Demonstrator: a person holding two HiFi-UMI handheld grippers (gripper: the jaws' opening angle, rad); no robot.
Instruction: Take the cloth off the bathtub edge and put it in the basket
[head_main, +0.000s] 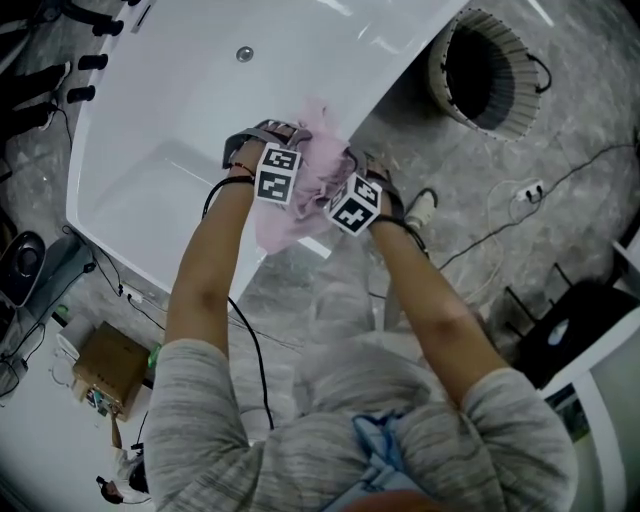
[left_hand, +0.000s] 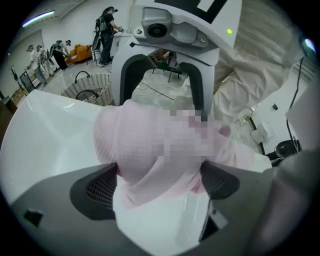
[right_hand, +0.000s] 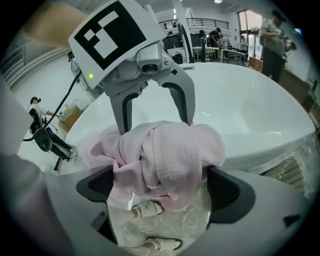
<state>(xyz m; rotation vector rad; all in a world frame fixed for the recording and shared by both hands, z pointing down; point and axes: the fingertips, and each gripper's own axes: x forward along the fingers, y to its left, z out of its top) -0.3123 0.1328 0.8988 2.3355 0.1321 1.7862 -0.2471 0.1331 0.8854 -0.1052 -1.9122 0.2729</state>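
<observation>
A pink cloth (head_main: 300, 190) lies bunched over the white bathtub's (head_main: 190, 110) near edge, partly hanging down the outside. My left gripper (head_main: 265, 135) reaches it from the left and my right gripper (head_main: 366, 168) from the right. In the left gripper view the cloth (left_hand: 150, 150) fills the gap between my spread jaws (left_hand: 160, 185), brushing both pads. The right gripper view shows the same: the cloth (right_hand: 165, 155) sits between wide jaws (right_hand: 160, 187), which do not squeeze it. The woven basket (head_main: 488, 68) stands on the floor beyond the tub's right end.
Cables (head_main: 520, 215) trail over the marbled floor at the right, near a white plug strip (head_main: 528, 191). A cardboard box (head_main: 110, 368) sits at the lower left. The person's shoes (right_hand: 147, 209) show below the cloth. Several people stand far off (left_hand: 105, 30).
</observation>
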